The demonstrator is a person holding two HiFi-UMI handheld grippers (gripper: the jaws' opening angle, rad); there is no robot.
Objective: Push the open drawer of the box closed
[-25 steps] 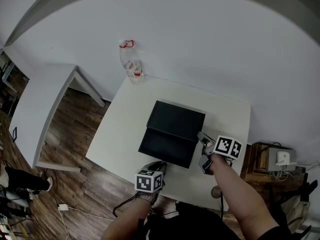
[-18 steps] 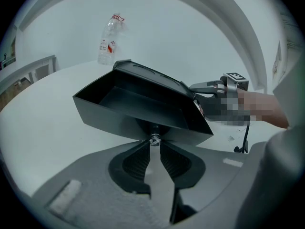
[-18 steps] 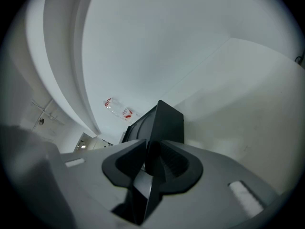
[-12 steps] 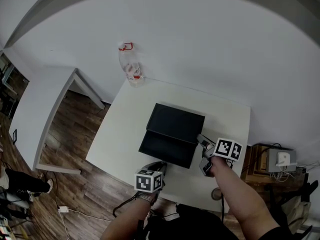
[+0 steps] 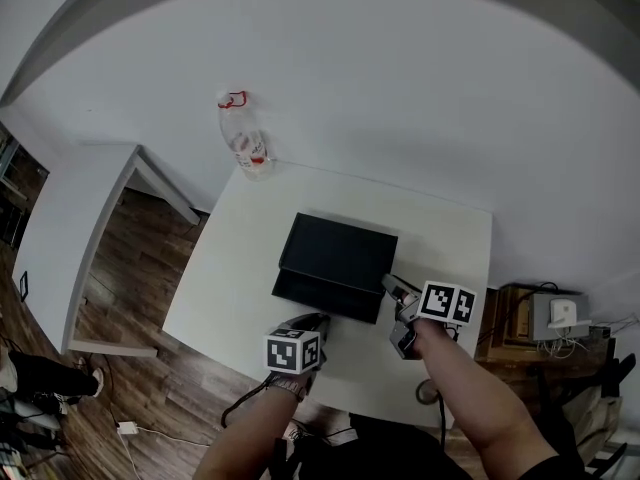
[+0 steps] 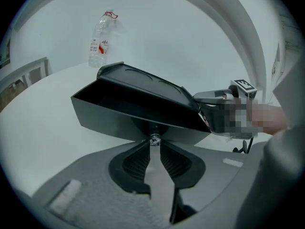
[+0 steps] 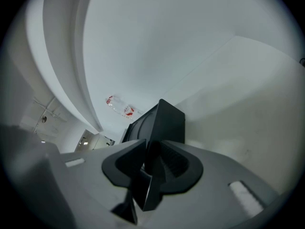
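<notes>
drawer (image 5: pixel 322 298) pushed further in, one box (image 5: pixel 342 245)

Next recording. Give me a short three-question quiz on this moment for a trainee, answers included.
1. True or false: the drawer of the box is fully shut.
2. What stands at the far corner of the table? A, a mug; B, a plastic bottle; C, a bowl.
3. Which gripper is at the middle of the drawer's front?

Key: 1 false, the drawer sticks out and its inside shows. 2 B. 3 the left gripper.
</notes>
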